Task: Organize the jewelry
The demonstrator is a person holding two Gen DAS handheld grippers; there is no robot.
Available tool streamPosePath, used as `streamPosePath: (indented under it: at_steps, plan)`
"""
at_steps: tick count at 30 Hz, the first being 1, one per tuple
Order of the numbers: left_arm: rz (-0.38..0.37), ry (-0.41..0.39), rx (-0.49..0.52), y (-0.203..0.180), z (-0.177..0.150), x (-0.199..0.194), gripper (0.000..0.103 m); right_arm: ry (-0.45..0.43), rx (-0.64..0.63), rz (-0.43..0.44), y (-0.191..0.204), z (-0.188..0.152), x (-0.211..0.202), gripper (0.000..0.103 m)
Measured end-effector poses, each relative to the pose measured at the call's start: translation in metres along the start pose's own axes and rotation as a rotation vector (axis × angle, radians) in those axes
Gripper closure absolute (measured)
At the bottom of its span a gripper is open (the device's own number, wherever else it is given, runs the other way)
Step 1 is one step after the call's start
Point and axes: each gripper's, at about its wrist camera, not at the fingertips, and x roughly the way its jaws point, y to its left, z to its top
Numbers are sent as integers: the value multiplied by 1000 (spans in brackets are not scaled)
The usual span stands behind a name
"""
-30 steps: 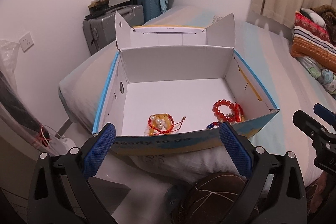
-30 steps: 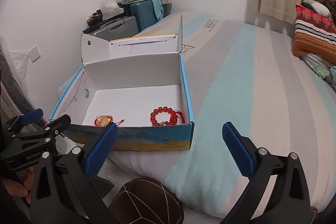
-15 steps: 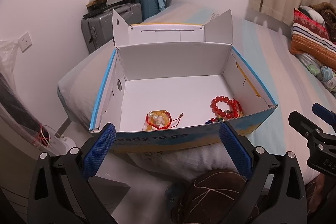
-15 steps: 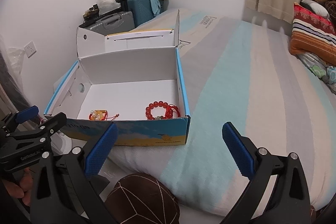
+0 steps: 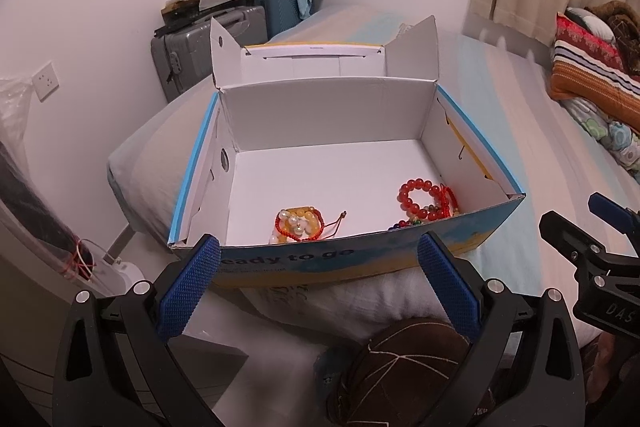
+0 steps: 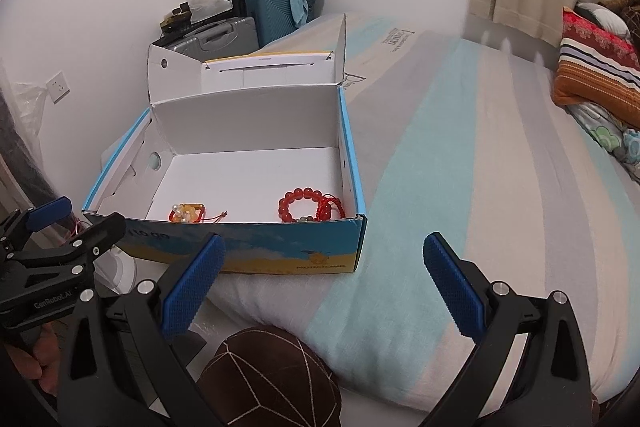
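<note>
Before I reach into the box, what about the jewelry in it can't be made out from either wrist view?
- Dark beads near the red bead bracelet: left view, cut off by the box front wall.
- Pearl and red-cord pile: right view, lower part hidden by the same wall; piece count unclear.
- Clasps and knots: too small in both views.
- Floor strip behind the front wall: hidden.

Open box [image 5: 400,259] — two bracelet heaps [image 5: 298,225] [image 5: 428,203] along its near wall.
</note>
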Motion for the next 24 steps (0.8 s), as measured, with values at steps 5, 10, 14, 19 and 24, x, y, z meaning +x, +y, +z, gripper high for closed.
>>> streamPosePath:
  at_steps: [5,10,14,19,24]
  plan:
    - [-8,9,3,0,-1,2,6,-1,-3,1,2,-1,0,8]
    - [-22,8,10,-2,-1,0,6,-1,0,2,3,-1,0,8]
    - [-38,6,-3,-2,-1,-1,6,1,1,2,3,-1,0,8]
    - [-35,7,-12,-2,1,-1,6,0,4,4,3,-1,-1,8]
    - [-31,14,3,-5,2,0,6,1,5,6,3,-1,-2,8]
